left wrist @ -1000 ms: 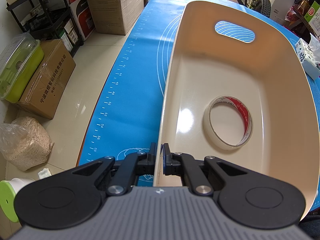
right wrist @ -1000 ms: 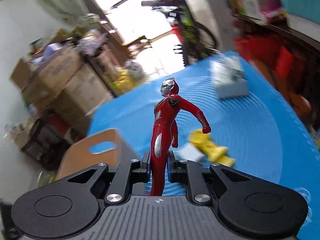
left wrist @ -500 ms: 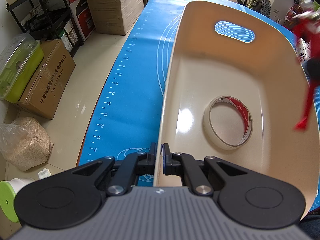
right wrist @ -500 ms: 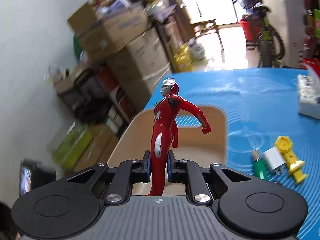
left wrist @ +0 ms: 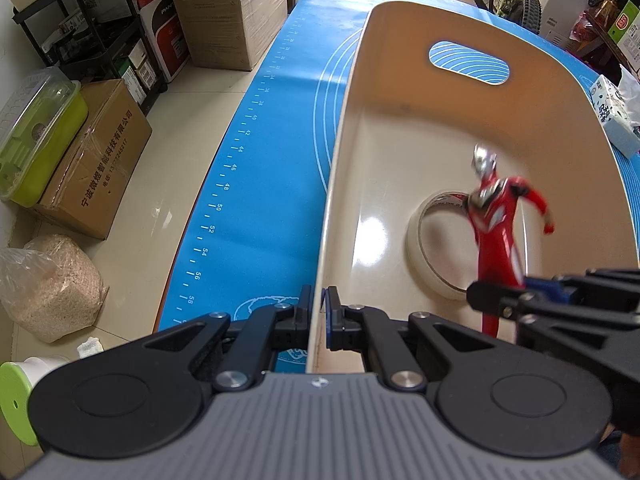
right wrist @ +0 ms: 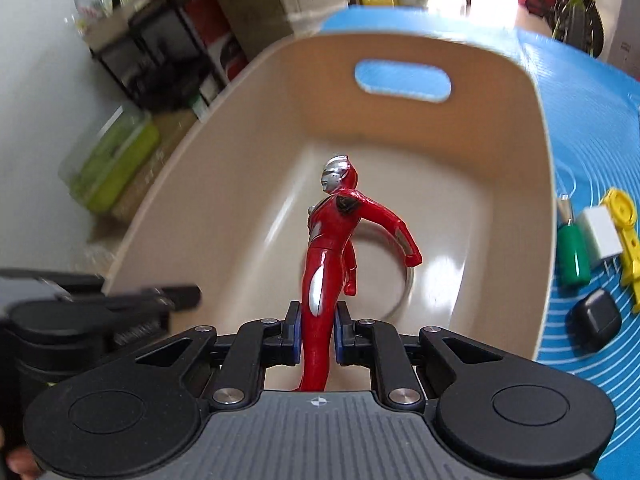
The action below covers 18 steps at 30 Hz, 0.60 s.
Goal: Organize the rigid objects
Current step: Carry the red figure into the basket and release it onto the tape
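A beige plastic basket (left wrist: 400, 120) with a handle slot stands on the blue mat; it also shows in the right wrist view (right wrist: 248, 152). My left gripper (left wrist: 318, 312) is shut on the basket's near rim. A roll of tape (left wrist: 424, 256) lies on the basket floor. My right gripper (right wrist: 317, 332) is shut on the legs of a red and silver hero figure (right wrist: 332, 240) and holds it over the inside of the basket, above the tape (right wrist: 402, 276). The figure (left wrist: 496, 224) and the right gripper (left wrist: 516, 292) show at the right of the left wrist view.
On the blue mat (right wrist: 592, 120) right of the basket lie a green plug (right wrist: 573, 252), a white charger (right wrist: 600, 232), a yellow toy (right wrist: 628, 232) and a black case (right wrist: 596, 320). A tissue pack (left wrist: 616, 116) lies further back. Boxes (left wrist: 96, 160) and shelves stand on the floor at the left.
My right gripper has carried the figure leftward from over the mat to over the inside of the basket. My left gripper has stayed shut on the rim.
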Motion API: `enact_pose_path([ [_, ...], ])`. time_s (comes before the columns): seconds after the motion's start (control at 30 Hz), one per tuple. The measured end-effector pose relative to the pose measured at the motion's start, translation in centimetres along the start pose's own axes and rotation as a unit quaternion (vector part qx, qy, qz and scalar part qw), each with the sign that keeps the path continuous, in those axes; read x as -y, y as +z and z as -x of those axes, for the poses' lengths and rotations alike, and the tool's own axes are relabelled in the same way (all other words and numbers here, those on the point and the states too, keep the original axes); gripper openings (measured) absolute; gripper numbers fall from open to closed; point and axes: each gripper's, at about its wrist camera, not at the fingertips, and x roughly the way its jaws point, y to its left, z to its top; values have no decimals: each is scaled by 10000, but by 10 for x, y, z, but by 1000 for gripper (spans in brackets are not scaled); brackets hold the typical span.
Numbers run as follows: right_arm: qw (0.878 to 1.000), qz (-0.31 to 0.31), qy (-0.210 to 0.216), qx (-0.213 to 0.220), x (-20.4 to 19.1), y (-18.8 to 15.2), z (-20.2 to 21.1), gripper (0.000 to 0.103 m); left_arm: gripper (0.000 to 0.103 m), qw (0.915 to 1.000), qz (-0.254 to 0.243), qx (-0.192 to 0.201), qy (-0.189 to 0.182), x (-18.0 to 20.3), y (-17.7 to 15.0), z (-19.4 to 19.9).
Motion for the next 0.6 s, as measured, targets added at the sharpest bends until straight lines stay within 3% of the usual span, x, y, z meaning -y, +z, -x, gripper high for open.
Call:
enact_pose_path([
  [0.1, 9998, 6, -135, -160, 3, -2, -6, 26, 7, 10000, -9, 9, 1, 0, 0, 0],
  [0.17, 9996, 174, -205, -27, -1, -5, -1, 30, 7, 10000, -13, 3, 11, 0, 0, 0],
  [0.23, 9991, 283, -275, 130, -5, -6, 6, 53, 7, 10000, -17, 4, 11, 0, 0, 0],
  [0.27, 9990, 300, -265, 221, -6, -6, 10, 56, 7, 10000, -17, 4, 10, 0, 0, 0],
  [0.6, 9929, 28, -252, 1164, 16, -14, 88, 70, 7, 10000, -6, 4, -2, 0, 0, 1],
])
